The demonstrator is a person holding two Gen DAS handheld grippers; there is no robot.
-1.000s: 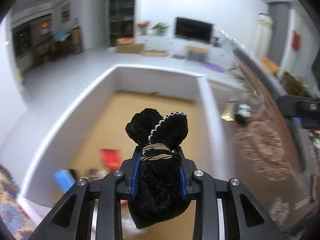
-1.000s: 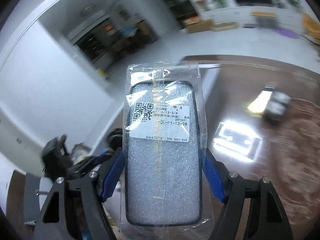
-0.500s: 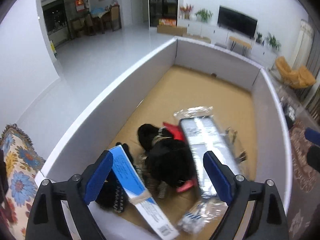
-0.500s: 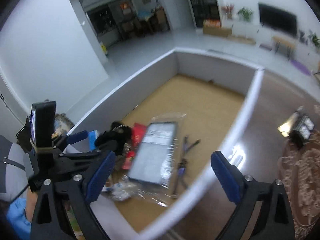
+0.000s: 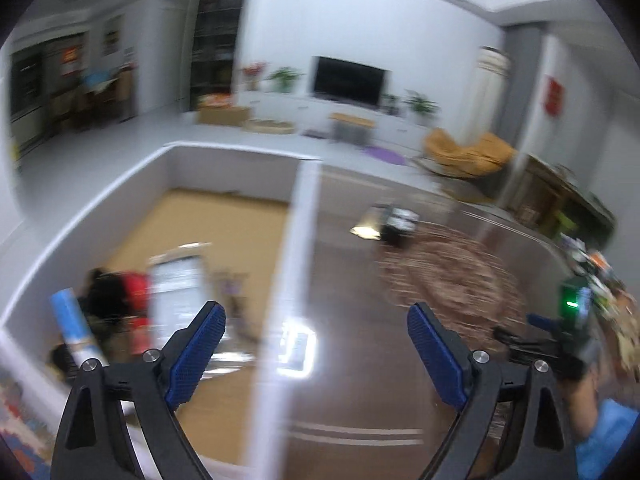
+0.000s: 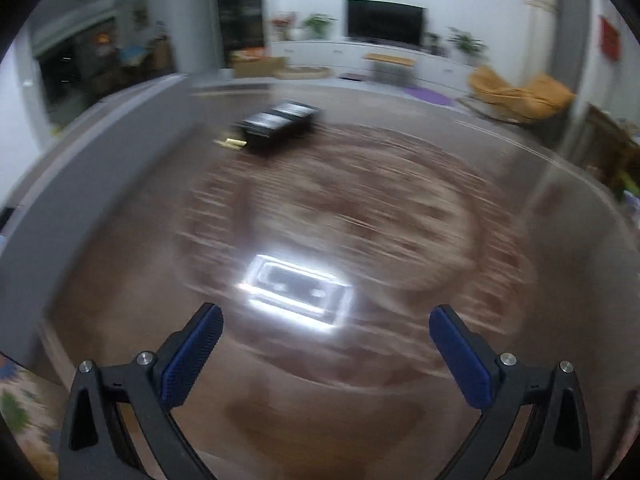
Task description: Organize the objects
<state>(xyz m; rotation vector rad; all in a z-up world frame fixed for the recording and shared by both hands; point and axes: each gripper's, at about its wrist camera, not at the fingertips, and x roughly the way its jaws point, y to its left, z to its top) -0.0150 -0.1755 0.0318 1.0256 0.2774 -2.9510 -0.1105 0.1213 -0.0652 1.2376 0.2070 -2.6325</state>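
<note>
My left gripper is open and empty, held over the right wall of a white box with a brown floor. In the box lie a black pouch, a bagged phone case, a red item and a blue-and-white box. My right gripper is open and empty above a brown glossy table, over a bright lamp reflection. A black box stands farther back on the table; it also shows in the left wrist view.
The table carries a round pale pattern. The other handheld gripper and several items are at the table's right. A yellow chair and a TV stand behind. Both views are motion-blurred.
A second ago both grippers held things; both opened and dropped the pouch and phone case into the box. Since then both have swung right, away from the box and over the table.
</note>
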